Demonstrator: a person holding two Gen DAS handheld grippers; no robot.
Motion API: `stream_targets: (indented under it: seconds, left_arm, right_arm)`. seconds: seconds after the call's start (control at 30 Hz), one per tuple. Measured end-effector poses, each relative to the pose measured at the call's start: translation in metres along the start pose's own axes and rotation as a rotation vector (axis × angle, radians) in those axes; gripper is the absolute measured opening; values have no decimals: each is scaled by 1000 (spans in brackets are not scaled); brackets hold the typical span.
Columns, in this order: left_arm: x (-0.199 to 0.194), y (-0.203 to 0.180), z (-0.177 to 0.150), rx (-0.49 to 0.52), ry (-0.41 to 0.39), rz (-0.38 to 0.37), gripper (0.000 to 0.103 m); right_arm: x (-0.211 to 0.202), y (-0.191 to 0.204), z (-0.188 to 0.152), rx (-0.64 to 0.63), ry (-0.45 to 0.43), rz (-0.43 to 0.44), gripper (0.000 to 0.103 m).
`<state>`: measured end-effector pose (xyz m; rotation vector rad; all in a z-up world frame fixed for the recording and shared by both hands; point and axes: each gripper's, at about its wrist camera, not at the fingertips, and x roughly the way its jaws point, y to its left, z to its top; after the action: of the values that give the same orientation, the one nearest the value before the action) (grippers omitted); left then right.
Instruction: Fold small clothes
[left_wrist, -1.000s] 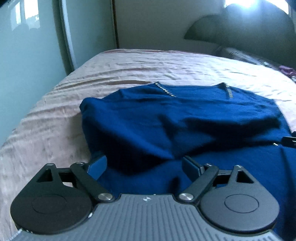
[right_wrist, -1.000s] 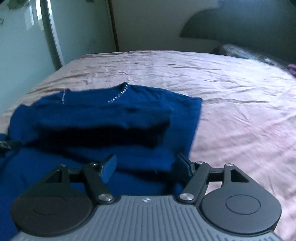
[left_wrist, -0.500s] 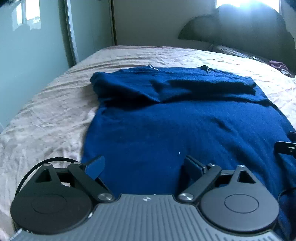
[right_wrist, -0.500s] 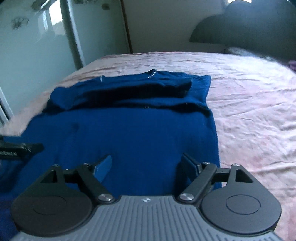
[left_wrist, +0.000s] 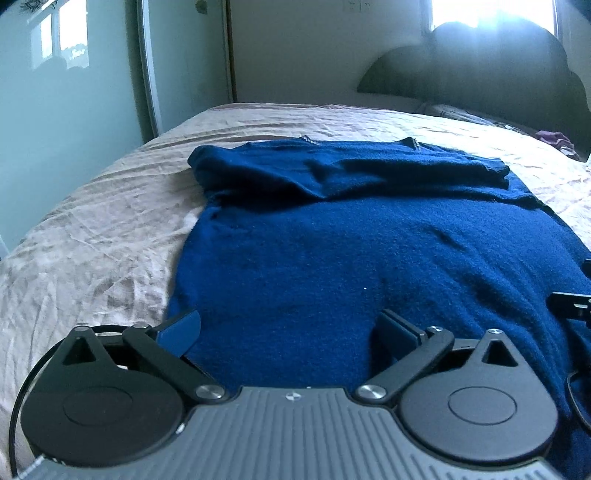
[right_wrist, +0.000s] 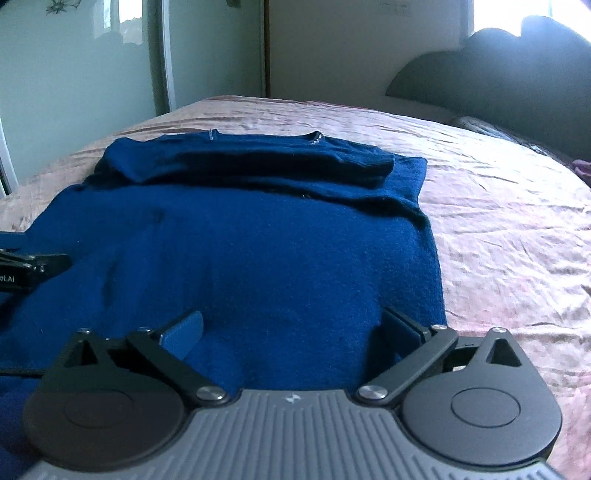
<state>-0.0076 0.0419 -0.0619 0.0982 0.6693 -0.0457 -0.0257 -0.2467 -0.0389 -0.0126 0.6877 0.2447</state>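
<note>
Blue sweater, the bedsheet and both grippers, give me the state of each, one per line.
Blue sweater: lying flat on the bed, its far end folded over across the chest, not gripped.
Bedsheet: spread out, wrinkled.
Left gripper: open, jaws just widened, over the sweater's near end, nothing pinched.
Right gripper: open, jaws just widened, nothing pinched.

Home bedroom: bed (left_wrist: 110, 229) with headboard (left_wrist: 480, 74), mirrored wardrobe door (right_wrist: 74, 74).

A bed (left_wrist: 110, 221) with wrinkled pinkish sheet, dark scalloped headboard (left_wrist: 480, 74), bright window (left_wrist: 491, 11) behind, pale green wall (left_wrist: 74, 110).
</note>
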Motion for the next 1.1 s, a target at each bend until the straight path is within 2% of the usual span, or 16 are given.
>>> stream_targets:
  seconds: [1.1]
  left_arm:
    - [-1, 2, -1, -3, -6, -1, 103]
  right_arm:
    - [-1, 2, -1, 7, -1, -11, 103]
